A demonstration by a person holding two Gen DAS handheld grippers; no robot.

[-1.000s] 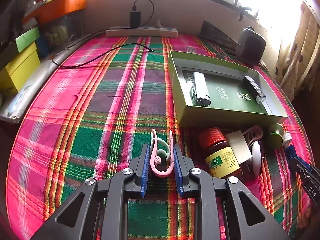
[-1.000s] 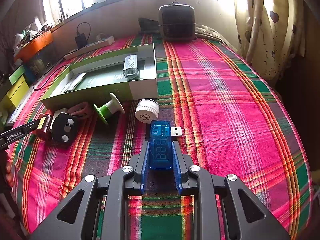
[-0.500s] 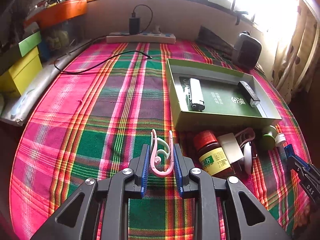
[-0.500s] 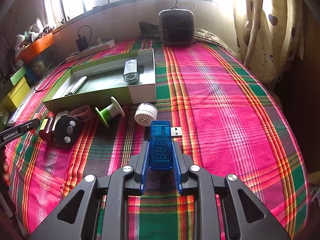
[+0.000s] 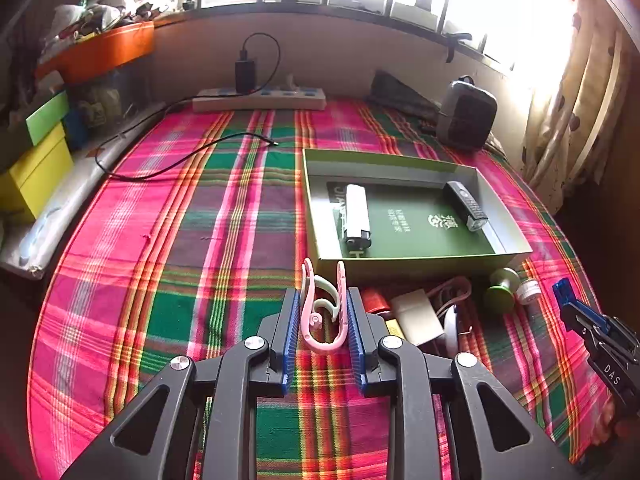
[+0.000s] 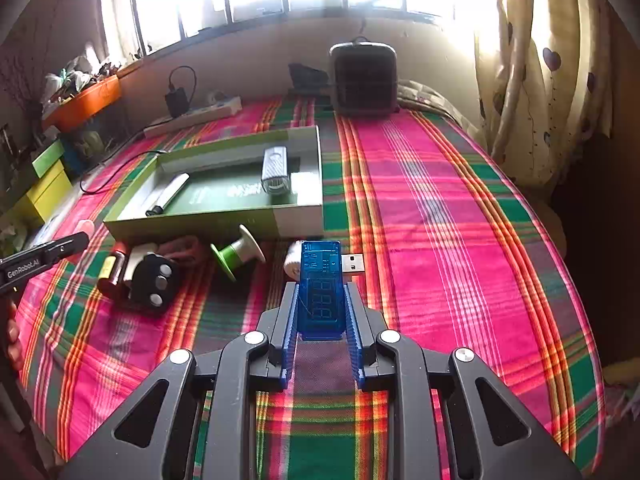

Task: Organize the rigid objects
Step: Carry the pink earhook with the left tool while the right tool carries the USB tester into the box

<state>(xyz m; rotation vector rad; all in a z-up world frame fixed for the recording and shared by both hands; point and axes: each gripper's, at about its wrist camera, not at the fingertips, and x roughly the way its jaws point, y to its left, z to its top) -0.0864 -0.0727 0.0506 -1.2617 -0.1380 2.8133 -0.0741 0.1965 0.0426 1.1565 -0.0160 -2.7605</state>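
Both grippers clenched on small items above the plaid bed.

Left gripper fingers clamped on a pink clip, held just near of the green box wall. Right gripper fingers pinched on a blue USB tester, plug pointing right, near of the box's right corner. Clutter of bottle, black remote and green spool along the box's near wall; open plaid bedcover to the right.
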